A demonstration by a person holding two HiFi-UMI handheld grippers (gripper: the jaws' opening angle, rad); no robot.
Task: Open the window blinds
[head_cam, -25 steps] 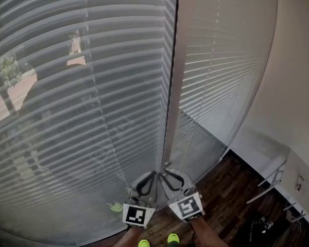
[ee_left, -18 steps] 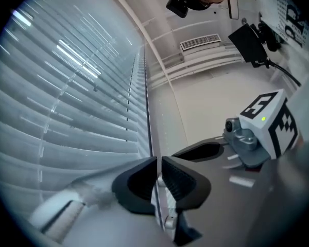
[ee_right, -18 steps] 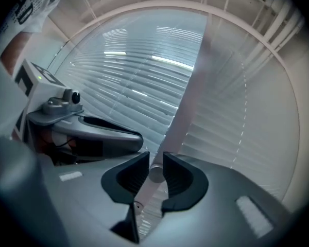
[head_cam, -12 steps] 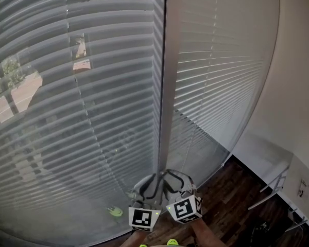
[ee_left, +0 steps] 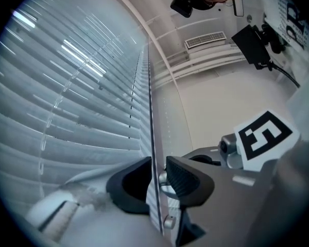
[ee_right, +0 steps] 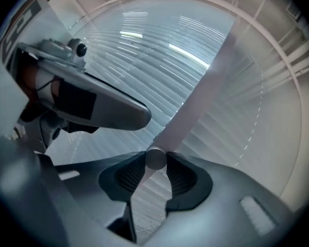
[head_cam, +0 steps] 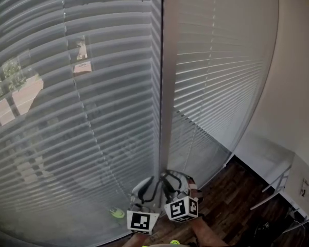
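— How is the right gripper (ee_right: 155, 160)?

— Clamped. Its two pads hold a small round knob (ee_right: 155, 157) at their very tips. The jaws have just been closing a little, and the knob fills the gap between them.

— And the left gripper (ee_left: 158, 160)?

— Released. Its jaws have just been opening and stand apart. A thin dark line (ee_left: 151, 112) runs up through the gap. Whether it is a cord or the edge of a blind cannot be told, and neither pad presses on it.

— Where do the two sit?

— Side by side and very close, marker cubes toward the person, at the foot of the pale post (head_cam: 167, 86) that parts the two windows.

— The blinds (head_cam: 77, 117)?

— Down over both windows, one on each side of the post. The slats of the left one are tilted enough that buildings and a tree show through. The right one shows only pale slats.

— Around that?

— A plain wall (head_cam: 298, 76) at the right, dark wood floor (head_cam: 232, 194) below it, and a small yellow-green thing (head_cam: 116, 213) low by the left blind.
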